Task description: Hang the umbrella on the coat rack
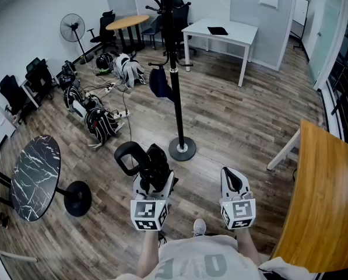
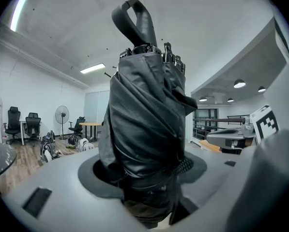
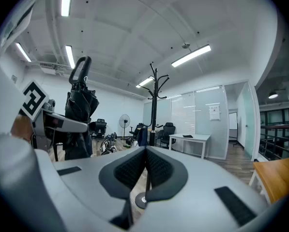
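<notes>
- Step in hand, as I judge it: carrying; umbrella [image 2: 144,124] not yet hung. Next: lift its strap loop [image 2: 137,21] over a hook.
- My left tongs [image 1: 153,182]: spread wide, clamped round the folded umbrella, upright.
- Coat rack [image 1: 176,98]: on the floor ahead, well apart.
- My right tongs [image 3: 145,170]: pressed together, empty.

Left gripper [image 1: 153,185] at 7 o'clock, clamped on umbrella [image 1: 156,163]. Right gripper [image 1: 232,177] at 5 o'clock, jaws together, empty. Both near level.

Open floor [image 1: 232,130] runs up to the coat rack [image 1: 176,98].
</notes>
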The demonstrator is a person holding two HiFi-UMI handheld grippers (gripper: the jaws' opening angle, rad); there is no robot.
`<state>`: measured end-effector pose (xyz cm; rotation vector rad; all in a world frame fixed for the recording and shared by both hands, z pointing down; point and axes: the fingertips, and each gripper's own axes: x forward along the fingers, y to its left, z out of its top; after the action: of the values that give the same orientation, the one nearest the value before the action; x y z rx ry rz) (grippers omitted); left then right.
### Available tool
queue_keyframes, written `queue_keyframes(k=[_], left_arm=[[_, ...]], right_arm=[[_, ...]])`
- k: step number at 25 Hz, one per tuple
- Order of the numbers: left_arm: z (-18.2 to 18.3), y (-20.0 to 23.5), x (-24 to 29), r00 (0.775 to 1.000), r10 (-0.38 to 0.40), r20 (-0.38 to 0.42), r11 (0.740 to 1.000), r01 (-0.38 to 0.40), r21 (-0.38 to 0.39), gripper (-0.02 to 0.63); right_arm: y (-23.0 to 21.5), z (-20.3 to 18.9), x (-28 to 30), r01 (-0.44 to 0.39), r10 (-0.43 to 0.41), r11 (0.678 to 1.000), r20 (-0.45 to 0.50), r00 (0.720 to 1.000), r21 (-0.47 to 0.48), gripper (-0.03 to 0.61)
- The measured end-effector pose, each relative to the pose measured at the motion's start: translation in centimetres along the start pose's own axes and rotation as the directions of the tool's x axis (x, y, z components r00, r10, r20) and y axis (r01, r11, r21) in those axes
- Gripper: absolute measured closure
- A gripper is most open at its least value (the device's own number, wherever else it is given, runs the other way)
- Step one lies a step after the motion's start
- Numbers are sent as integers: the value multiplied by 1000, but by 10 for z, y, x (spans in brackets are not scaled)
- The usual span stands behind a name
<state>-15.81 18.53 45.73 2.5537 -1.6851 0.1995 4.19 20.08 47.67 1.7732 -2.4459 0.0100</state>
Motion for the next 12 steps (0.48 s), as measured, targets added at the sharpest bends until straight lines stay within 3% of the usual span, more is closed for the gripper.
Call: queue_keyframes(k=[5,12], left_arm=[[-13,-3,7,1000,-22,1,998,22,-56,314],[-20,1,12,1000,-13,-5,998,12,-65,314]], right_arm=[[-3,-8,5,-14,14,1000,-12,1000,-2,549],[-3,-13,11,-22,22,1000,-18,1000,-22,549]])
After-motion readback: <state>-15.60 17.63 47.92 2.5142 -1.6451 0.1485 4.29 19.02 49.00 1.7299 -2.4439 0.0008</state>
